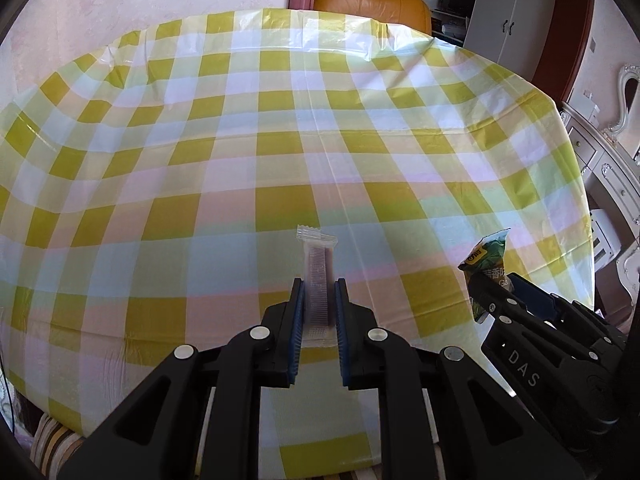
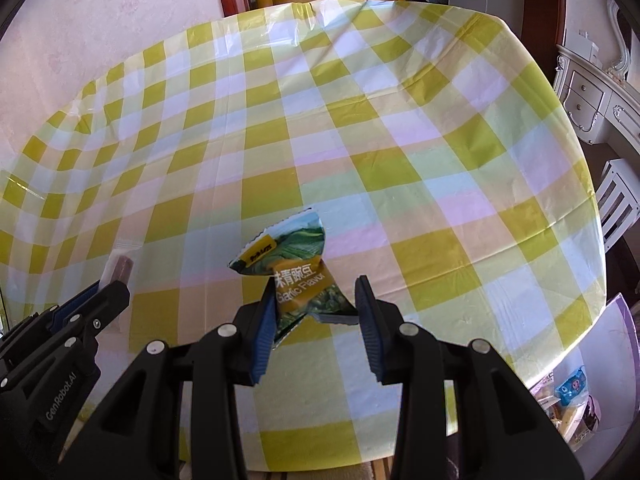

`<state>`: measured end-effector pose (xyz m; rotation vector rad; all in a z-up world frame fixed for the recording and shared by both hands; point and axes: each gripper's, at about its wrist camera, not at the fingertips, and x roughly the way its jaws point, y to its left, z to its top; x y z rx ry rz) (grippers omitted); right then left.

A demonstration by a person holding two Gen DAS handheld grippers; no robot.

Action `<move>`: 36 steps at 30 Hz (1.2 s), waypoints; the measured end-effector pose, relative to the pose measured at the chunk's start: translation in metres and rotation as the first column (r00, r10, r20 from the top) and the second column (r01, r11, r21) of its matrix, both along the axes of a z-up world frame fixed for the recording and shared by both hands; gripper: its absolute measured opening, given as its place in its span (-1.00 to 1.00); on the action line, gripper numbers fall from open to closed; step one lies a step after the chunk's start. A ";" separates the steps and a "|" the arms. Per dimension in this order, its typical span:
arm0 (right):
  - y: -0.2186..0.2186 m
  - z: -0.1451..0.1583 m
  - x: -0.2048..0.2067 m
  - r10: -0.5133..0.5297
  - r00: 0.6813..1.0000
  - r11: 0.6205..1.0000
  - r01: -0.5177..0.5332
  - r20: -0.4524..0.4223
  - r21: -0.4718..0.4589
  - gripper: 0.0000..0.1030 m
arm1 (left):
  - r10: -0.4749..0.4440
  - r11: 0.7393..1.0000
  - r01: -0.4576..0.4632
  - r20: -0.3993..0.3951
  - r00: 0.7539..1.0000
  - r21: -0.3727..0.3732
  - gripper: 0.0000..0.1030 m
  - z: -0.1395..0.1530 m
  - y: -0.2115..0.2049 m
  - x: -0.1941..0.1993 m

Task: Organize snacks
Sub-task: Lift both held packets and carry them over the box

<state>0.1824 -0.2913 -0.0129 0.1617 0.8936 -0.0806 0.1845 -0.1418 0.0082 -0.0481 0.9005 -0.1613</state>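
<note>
Yellow-green checked cloth: a thin plastic tablecloth (image 1: 280,128) covers the whole tabletop, with folds and wrinkles near the far edge.
Left gripper (image 1: 318,312): its jaws are pressed onto a clear-wrapped snack bar (image 1: 316,276), which they pinch from both sides.
Snack bar position: it stands upright between the blue pads, over the near edge of the tabletop; its crimped end points up. In the right wrist view the same bar (image 2: 120,270) shows at the left side, held by the other tool.
Right gripper (image 2: 316,312): its jaws look spread. The left pad touches the packet, the right pad stands apart from it, so I cannot tell if the hold is firm.
Green pea packet (image 2: 298,276): a green and yellow bag with "Garlic Flavor" print, crumpled, between the right jaws, above the near part of the tabletop. In the left wrist view it (image 1: 486,258) shows at the right.
Basket of snacks (image 2: 572,404): low at the right, beyond the near right edge of the tabletop, with several small packets inside.
Behind the tabletop: an orange leather chair (image 1: 368,4) at the far edge.
</note>
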 end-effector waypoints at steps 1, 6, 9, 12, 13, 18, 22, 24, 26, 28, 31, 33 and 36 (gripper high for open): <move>-0.002 0.001 -0.005 -0.001 1.000 1.000 0.001 0.000 -0.006 -0.25 | -0.011 1.000 0.011 -0.002 1.000 -0.004 -0.75 0.001 -0.003 -0.005; -0.017 0.003 -0.033 -0.016 1.000 1.000 0.016 -0.008 -0.016 -0.25 | -0.068 0.997 0.067 -0.017 0.998 -0.037 -0.75 0.005 -0.015 -0.025; -0.028 0.006 -0.049 -0.031 0.999 0.999 0.030 -0.008 -0.021 -0.25 | -0.104 0.993 0.101 -0.037 0.994 -0.065 -0.74 0.006 -0.023 -0.036; -0.040 0.010 -0.063 -0.047 0.999 0.998 0.047 -0.006 -0.031 -0.25 | -0.146 0.985 0.139 -0.061 0.987 -0.101 -0.74 0.006 -0.033 -0.047; -0.044 0.010 -0.068 -0.053 0.999 0.998 0.053 -0.010 -0.034 -0.25 | -0.160 0.982 0.150 -0.073 0.984 -0.116 -0.74 0.006 -0.037 -0.050; -0.069 0.007 -0.092 -0.101 0.994 0.993 0.097 -0.048 -0.064 -0.25 | -0.237 0.964 0.220 -0.106 0.966 -0.147 -0.74 0.004 -0.063 -0.068; -0.089 0.003 -0.113 -0.148 0.986 0.985 0.140 -0.078 -0.098 -0.25 | -0.291 0.948 0.270 -0.118 0.949 -0.171 -0.74 0.004 -0.081 -0.081; -0.097 0.002 -0.122 -0.164 0.982 0.982 0.154 -0.088 -0.111 -0.25 | -0.322 0.933 0.293 -0.128 0.938 -0.207 -0.74 0.003 -0.089 -0.086; -0.104 0.002 -0.132 -0.180 0.979 0.978 0.168 -0.092 -0.123 -0.25 | -0.355 0.919 0.320 -0.133 0.925 -0.232 -0.74 0.002 -0.097 -0.091; -0.110 0.001 -0.141 -0.191 0.977 0.976 0.178 -0.096 -0.128 -0.25 | -0.389 0.901 0.346 -0.132 0.912 -0.261 -0.74 0.002 -0.104 -0.097; -0.118 0.001 -0.154 -0.209 0.973 0.973 0.196 -0.097 -0.126 -0.25 | -0.432 0.877 0.386 -0.119 0.894 -0.286 -0.74 0.004 -0.115 -0.107; -0.125 0.004 -0.163 -0.226 0.970 0.968 0.213 -0.091 -0.129 -0.25 | -0.460 0.861 0.414 -0.106 0.882 -0.295 -0.74 0.005 -0.122 -0.112; -0.135 0.009 -0.175 -0.256 0.963 0.961 0.243 -0.083 -0.135 -0.25 | -0.498 0.838 0.453 -0.087 0.863 -0.304 -0.74 0.007 -0.131 -0.119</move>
